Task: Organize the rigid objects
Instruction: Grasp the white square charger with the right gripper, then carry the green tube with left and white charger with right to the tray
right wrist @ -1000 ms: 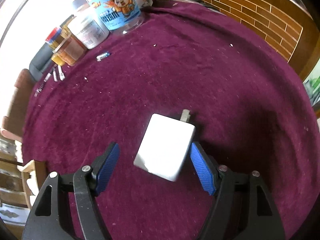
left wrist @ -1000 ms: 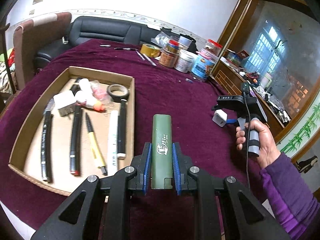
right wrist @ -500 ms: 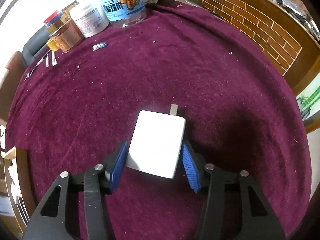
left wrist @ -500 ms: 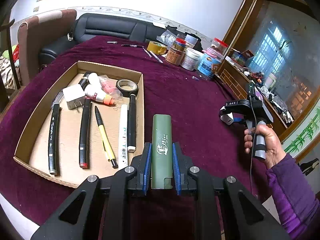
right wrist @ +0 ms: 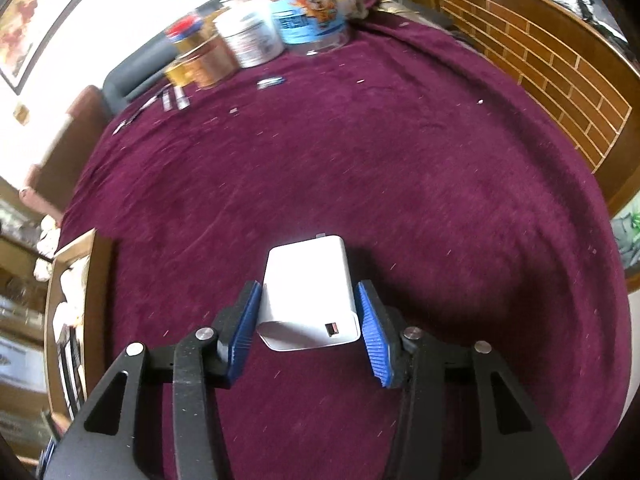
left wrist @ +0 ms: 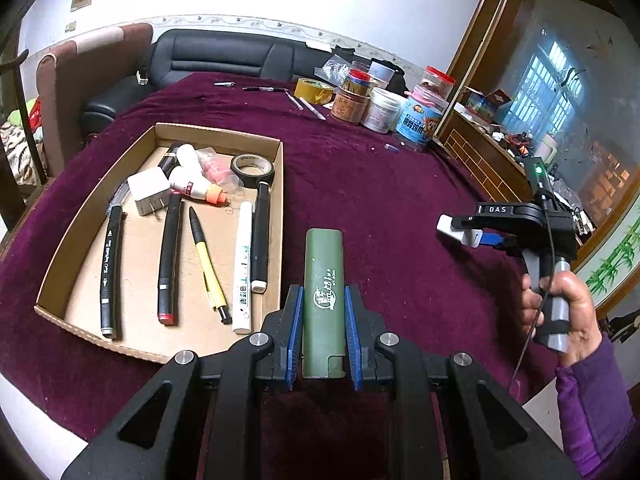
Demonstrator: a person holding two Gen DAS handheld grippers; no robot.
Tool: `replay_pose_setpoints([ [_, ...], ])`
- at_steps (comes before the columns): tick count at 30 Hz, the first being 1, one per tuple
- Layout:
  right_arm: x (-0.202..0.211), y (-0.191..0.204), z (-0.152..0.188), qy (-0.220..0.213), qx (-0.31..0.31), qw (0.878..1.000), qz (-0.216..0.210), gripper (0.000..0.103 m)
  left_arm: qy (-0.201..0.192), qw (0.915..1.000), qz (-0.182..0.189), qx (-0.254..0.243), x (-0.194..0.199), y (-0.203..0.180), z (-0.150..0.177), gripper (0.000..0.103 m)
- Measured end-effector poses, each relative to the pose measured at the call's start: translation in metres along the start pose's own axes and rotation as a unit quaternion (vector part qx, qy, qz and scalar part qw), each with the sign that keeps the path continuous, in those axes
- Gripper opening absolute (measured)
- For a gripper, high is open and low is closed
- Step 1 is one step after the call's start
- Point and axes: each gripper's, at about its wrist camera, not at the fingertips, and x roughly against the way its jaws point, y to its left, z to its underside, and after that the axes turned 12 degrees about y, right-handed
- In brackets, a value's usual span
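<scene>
Near the worktop's left edge: cardboard tray (left wrist: pixel 280 216) already holding pens and tape. Outstanding: green lighter (left wrist: pixel 323 280), clamped in left gripper (left wrist: pixel 322 320); white charger (right wrist: pixel 310 296), right gripper (right wrist: pixel 308 320) closing around it.

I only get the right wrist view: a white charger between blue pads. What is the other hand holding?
Observer: The left gripper is shut on a green cylindrical case.
Operator: Where might these things go?
Observer: Likely the cardboard tray, which holds markers, a yellow pen and black tape.
Operator: Any charger in there?
Observer: Yes, a second white charger lies near the tray's far end.
</scene>
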Motion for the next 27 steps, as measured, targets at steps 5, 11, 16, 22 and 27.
replay_pose_setpoints([
  [5,0.008,0.019,0.020,0.002,0.027,0.999,-0.029,0.047,-0.002,1.0000,-0.006,-0.003,0.006,-0.001,0.004,0.017],
  [11,0.023,0.049,0.041,-0.005,0.067,0.997,-0.047,0.047,-0.006,0.9999,-0.010,0.003,0.012,0.005,0.008,0.017],
  [16,0.030,0.076,0.058,-0.004,0.096,0.993,-0.061,0.047,-0.017,0.9997,-0.009,0.013,0.022,0.016,0.012,0.017],
  [22,0.033,0.113,0.072,0.004,0.133,0.988,-0.081,0.047,-0.035,0.9982,-0.011,0.048,0.039,0.047,0.013,0.017],
  [27,0.032,0.146,0.085,0.010,0.168,0.981,-0.096,0.047,-0.050,0.9944,-0.020,0.091,0.053,0.084,0.015,0.017],
])
